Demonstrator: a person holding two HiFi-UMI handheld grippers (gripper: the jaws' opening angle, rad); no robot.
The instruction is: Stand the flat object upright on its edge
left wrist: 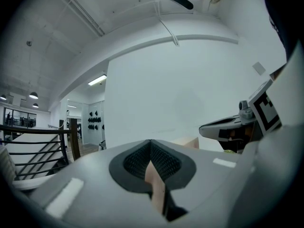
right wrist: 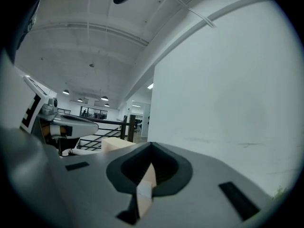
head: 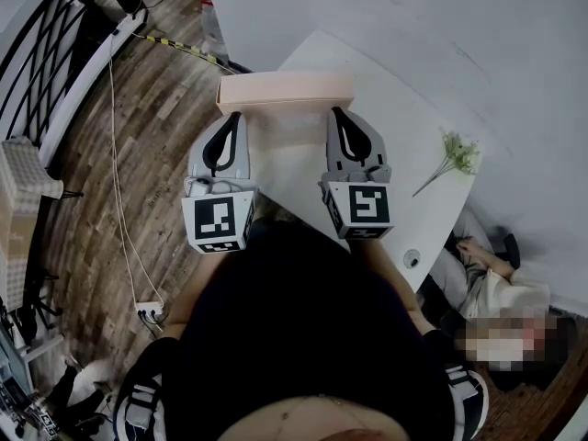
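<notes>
Jaws closed, left gripper [head: 233, 119] and right gripper [head: 338, 114] near board [head: 285, 91].

My left hand-held gripper [head: 233, 119] and my right hand-held gripper [head: 338, 113] are side by side in front of me. Both point at the flat object [head: 285, 91]. It lies across the far end of the counter [head: 404, 136], just past their tips. A wall [head: 413, 16] is behind the counter. A little sprig [head: 457, 154] lies on the counter, to the right of my right hand-held gripper, near the edge. A person [head: 487, 292] lies on the floor, right of the counter. On the floor [head: 101, 246] to my left runs a cable [head: 118, 191]. Further left is a railing [head: 46, 53].
</notes>
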